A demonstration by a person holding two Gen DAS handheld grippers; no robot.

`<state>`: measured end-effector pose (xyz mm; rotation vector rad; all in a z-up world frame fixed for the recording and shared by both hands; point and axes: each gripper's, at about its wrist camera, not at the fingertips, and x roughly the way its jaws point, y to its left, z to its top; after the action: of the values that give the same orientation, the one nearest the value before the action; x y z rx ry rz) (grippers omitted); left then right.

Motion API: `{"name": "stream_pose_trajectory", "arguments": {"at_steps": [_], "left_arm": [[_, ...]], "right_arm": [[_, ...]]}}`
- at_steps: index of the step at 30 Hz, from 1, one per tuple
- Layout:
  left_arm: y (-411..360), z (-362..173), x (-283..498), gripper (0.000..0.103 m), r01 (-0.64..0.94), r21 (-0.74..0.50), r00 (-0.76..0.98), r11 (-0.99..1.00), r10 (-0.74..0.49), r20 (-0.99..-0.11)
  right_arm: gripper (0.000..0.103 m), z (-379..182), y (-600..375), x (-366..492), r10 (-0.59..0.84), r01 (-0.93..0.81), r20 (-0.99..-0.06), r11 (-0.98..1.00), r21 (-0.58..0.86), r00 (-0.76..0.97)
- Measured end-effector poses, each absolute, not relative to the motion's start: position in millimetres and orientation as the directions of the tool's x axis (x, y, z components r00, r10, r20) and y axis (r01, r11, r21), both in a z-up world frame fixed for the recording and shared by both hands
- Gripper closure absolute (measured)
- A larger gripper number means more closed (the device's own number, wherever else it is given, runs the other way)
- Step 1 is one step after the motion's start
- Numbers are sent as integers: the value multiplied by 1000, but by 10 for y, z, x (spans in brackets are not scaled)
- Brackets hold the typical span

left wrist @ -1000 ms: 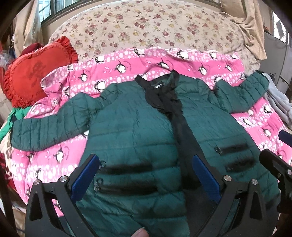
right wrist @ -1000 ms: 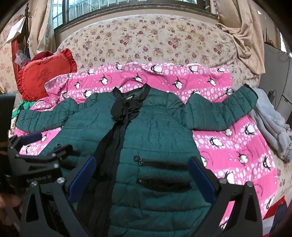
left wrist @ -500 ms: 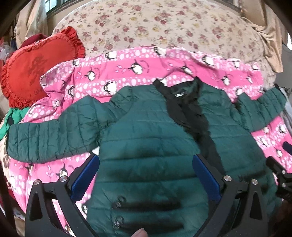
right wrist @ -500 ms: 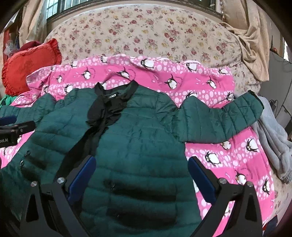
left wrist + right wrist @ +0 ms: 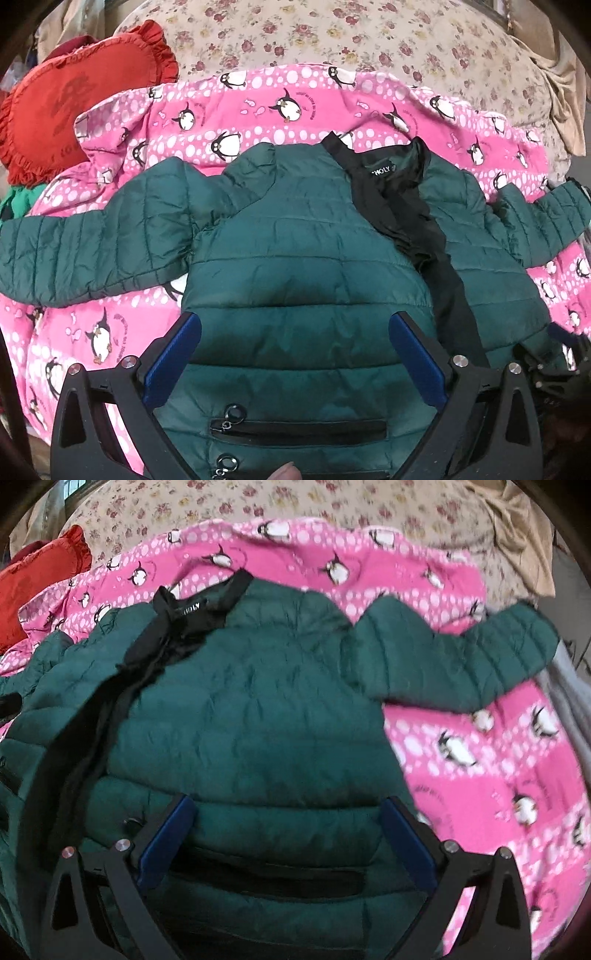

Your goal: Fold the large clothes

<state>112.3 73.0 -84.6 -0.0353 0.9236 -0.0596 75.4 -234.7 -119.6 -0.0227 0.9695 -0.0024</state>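
A dark green quilted jacket [image 5: 295,266] with a black collar and front placket lies face up on a pink penguin blanket [image 5: 288,96], both sleeves spread out sideways. It also shows in the right wrist view [image 5: 251,709]. My left gripper [image 5: 295,354] is open, hovering over the jacket's left chest panel, above the zip pockets. My right gripper [image 5: 284,834] is open, hovering over the right chest panel above a pocket. Neither holds any cloth. The right wrist view is blurred.
A red frilled cushion [image 5: 70,96] lies at the far left on the floral bedspread [image 5: 332,33]. A grey garment [image 5: 569,686] lies at the blanket's right edge. A beige cloth [image 5: 565,85] hangs at the back right.
Both grippers have moved forward up the jacket, from the hem and pocket area toward the chest and collar. Both jaws stayed open. The jacket has not moved.
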Motion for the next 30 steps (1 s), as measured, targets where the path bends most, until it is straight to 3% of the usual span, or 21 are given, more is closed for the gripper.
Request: {"name": "stream_pose_trajectory", "arguments": {"at_steps": [9, 26, 30], "left_arm": [[779, -878, 1150, 0, 32, -112, 594, 993, -110, -797], [747, -737, 1065, 0, 76, -90, 649, 993, -117, -751], [881, -571, 1113, 0, 33, -63, 685, 997, -69, -725]], "right_arm": [[0, -1309, -2399, 682, 19, -3, -791, 1000, 21, 612], [0, -1286, -2377, 630, -9, 11, -754, 1000, -3, 656], [0, -1286, -2372, 626, -10, 11, -754, 1000, -4, 657]]}}
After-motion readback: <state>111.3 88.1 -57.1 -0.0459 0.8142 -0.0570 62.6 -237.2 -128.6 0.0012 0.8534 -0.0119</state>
